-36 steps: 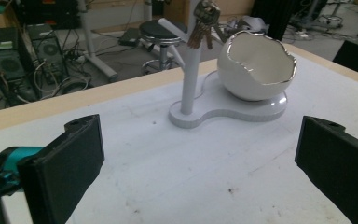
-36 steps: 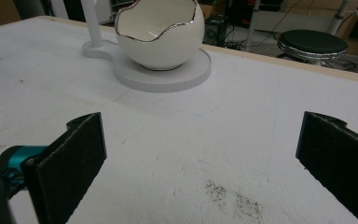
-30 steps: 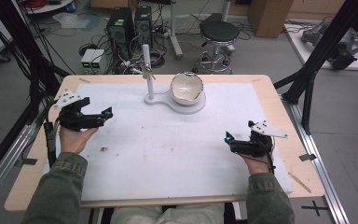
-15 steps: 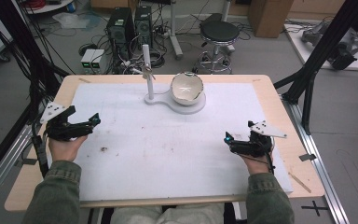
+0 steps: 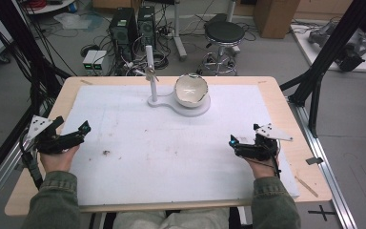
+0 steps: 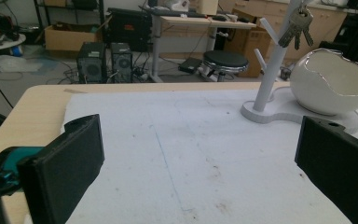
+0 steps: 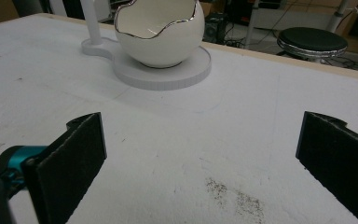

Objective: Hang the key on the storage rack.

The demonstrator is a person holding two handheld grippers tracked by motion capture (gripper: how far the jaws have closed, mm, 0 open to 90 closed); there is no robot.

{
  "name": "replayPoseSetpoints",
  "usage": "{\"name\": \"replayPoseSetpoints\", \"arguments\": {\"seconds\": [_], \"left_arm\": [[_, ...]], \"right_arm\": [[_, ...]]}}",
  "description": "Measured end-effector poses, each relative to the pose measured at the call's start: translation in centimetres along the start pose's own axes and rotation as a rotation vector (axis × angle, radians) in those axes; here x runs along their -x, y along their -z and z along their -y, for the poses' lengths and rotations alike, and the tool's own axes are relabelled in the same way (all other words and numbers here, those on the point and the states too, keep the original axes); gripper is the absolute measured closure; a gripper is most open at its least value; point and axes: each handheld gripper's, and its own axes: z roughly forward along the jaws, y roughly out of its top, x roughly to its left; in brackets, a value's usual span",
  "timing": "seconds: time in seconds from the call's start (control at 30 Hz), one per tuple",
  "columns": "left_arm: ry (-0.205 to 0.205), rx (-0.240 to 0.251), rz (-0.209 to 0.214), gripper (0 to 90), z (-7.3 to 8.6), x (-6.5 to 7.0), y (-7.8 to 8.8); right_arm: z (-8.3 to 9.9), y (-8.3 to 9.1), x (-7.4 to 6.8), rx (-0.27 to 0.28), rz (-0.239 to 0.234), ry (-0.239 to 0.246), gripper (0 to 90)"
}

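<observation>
A white stand [image 5: 151, 81] with a peg post rises at the far middle of the table, and a bunch of keys [image 6: 299, 23] hangs from its top peg. An egg-shaped white bowl [image 5: 190, 89] with a jagged metallic rim sits on the stand's round base [image 7: 168, 72]. My left gripper [image 5: 76, 133] is held over the table's left edge, open and empty, its jaws pointing right. My right gripper [image 5: 233, 144] rests low at the near right, open and empty, jaws pointing left. The left gripper view has the stand and bowl [image 6: 331, 81] far ahead on the right. The bowl [image 7: 156, 30] stands well beyond the right gripper's jaws.
A white mat [image 5: 171, 162] covers most of the wooden table [image 5: 286, 105], with small dark stains [image 5: 106, 152] near the left hand. Black frame struts [image 5: 314, 90] stand at both sides. A stool [image 5: 224, 33] and computer towers [image 5: 133, 24] are on the floor behind.
My left gripper has drawn back to the left and nearer the person, from over the mat to the table's left edge. The right gripper has stayed put.
</observation>
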Motion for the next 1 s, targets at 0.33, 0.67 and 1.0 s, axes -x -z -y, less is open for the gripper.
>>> {"name": "replayPoseSetpoints", "arguments": {"seconds": [0.33,0.67,1.0], "left_arm": [[0.026,0.056,-0.056,1.6,1.1,-0.8,1.2],[0.004,0.079,-0.069,1.6,1.4,-0.9,1.4],[-0.006,0.072,-0.067,1.6,1.5,-0.7,1.2]], "right_arm": [[0.1,0.2,-0.1,0.003,0.002,-0.008,0.5],[0.2,0.3,0.1,0.013,0.023,-0.052,0.5],[0.3,0.5,0.1,0.030,0.065,-0.074,0.5]]}}
